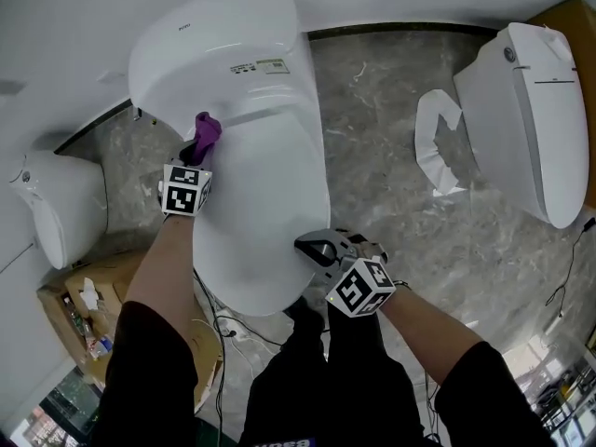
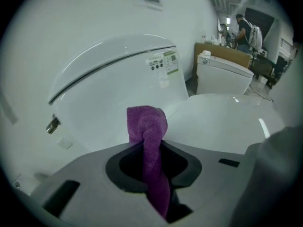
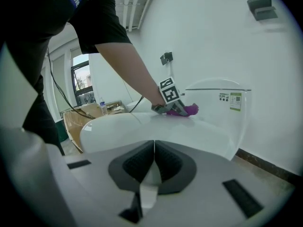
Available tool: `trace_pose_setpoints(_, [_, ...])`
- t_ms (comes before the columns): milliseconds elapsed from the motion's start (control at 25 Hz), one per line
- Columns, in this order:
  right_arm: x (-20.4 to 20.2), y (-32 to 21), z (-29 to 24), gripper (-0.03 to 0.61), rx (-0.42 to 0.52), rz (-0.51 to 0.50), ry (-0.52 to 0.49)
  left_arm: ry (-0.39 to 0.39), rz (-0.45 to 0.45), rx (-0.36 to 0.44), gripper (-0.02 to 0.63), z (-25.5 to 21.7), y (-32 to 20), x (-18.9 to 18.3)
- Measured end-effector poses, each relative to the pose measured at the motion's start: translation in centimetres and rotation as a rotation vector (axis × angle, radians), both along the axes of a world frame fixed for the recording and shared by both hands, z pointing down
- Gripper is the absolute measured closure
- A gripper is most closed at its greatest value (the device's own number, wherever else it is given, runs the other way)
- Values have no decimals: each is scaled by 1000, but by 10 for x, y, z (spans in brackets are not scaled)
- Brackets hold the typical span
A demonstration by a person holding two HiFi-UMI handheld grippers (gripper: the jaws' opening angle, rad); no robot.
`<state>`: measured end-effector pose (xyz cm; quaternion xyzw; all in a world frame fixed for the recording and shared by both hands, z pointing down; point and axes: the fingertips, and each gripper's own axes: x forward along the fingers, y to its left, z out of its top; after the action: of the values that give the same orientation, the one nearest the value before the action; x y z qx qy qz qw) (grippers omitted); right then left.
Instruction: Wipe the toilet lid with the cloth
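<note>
1. Left tongs (image 1: 197, 149): jaws clamped on the purple cloth (image 1: 207, 128), which sticks out past the tips as a folded wad. Set at the far left of the toilet lid (image 1: 265, 184), just where it meets the tank (image 1: 214, 45).
2. Right tongs (image 1: 312, 247): jaws pressed together, nothing gripped. Tips at the near right rim of the lid, well apart from the cloth.
3. Cloth, left gripper view (image 2: 147, 122): one strip running down between the jaws, with the bunched end above them. From the right gripper view, appears to rest on the lid surface (image 3: 156, 126) at its far end (image 3: 189, 109).
4. Lid: closed, white and glossy. No dirt, streaks or wet trail visible, so no telling how much has been wiped.
5. Progress, judged: cloth in hand and on the lid at its far end. Middle and near end of the lid probably still to be covered.
6. Surroundings: second toilet (image 1: 531, 110) far right, another (image 1: 56, 203) at left, cardboard box (image 1: 70, 291) near left.
</note>
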<state>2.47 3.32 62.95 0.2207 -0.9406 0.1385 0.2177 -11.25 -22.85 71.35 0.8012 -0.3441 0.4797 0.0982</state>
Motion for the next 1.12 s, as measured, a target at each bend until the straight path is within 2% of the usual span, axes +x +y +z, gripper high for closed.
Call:
trace_pose_setpoints(400, [8, 7, -6, 548, -15, 23, 8, 33, 192, -45, 548, 10, 11, 119])
trace_pose_setpoints(600, [21, 9, -22, 548, -4, 53, 3, 45, 331, -70, 548, 10, 34, 177])
trace_pose_setpoints(680, [25, 6, -29, 548, 5, 70, -1, 43, 377, -63, 548, 10, 41, 190])
trace_pose_setpoints(760, [27, 3, -37, 548, 17, 83, -3, 33, 379, -58, 548, 9, 43, 186])
trace_pose_setpoints(880, [26, -1, -48, 548, 35, 93, 1, 4, 336, -56, 548, 7, 39, 154])
trace_pose_setpoints(1120, [22, 0, -69, 548, 67, 122, 13, -100, 200, -68, 548, 3, 34, 37])
